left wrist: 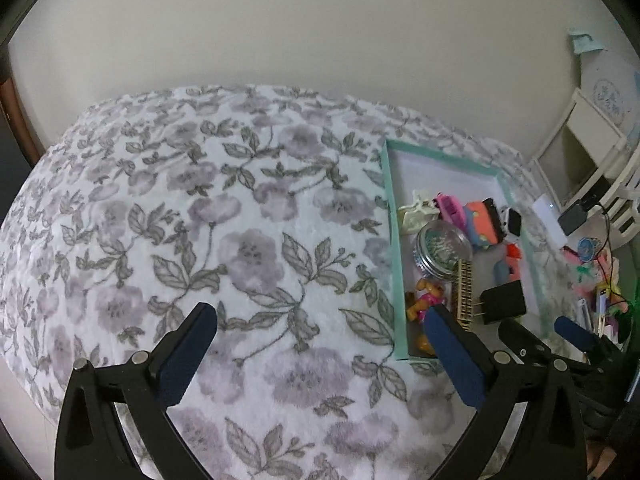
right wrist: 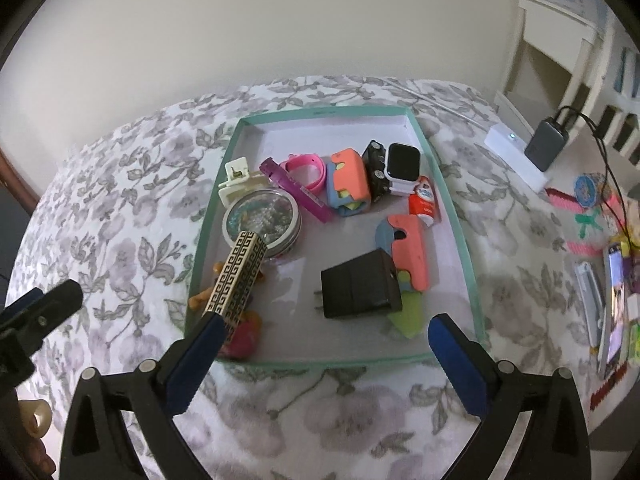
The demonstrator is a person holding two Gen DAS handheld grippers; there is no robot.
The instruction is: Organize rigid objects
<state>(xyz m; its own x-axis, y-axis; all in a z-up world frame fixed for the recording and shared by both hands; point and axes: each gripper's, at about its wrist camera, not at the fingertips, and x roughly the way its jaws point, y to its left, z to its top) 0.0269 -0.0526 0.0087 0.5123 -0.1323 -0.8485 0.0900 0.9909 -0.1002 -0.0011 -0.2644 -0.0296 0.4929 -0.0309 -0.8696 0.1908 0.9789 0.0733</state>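
Observation:
A teal-rimmed box (right wrist: pixel 452 200) lies on the floral blanket and holds several small items: a black plug adapter (right wrist: pixel 360 290), a gold-patterned bar (right wrist: pixel 238 276), a round glitter tin (right wrist: pixel 262 220), a smartwatch (right wrist: pixel 402 168), coral and blue toys (right wrist: pixel 348 182), pink and purple straps (right wrist: pixel 306 174). My right gripper (right wrist: pixel 326 338) is open and empty, just in front of the box's near edge. My left gripper (left wrist: pixel 320 320) is open and empty over the blanket, left of the box (left wrist: pixel 390 208). The adapter also shows in the left wrist view (left wrist: pixel 502 302).
Floral blanket (left wrist: pixel 200 220) covers the surface. At the right lie a white box with a power bank (right wrist: pixel 546 144), a cable, nail clippers (right wrist: pixel 590 296), a phone (right wrist: pixel 616 312) and bright trinkets. White shelving (right wrist: pixel 560 32) stands behind. The wall is beyond.

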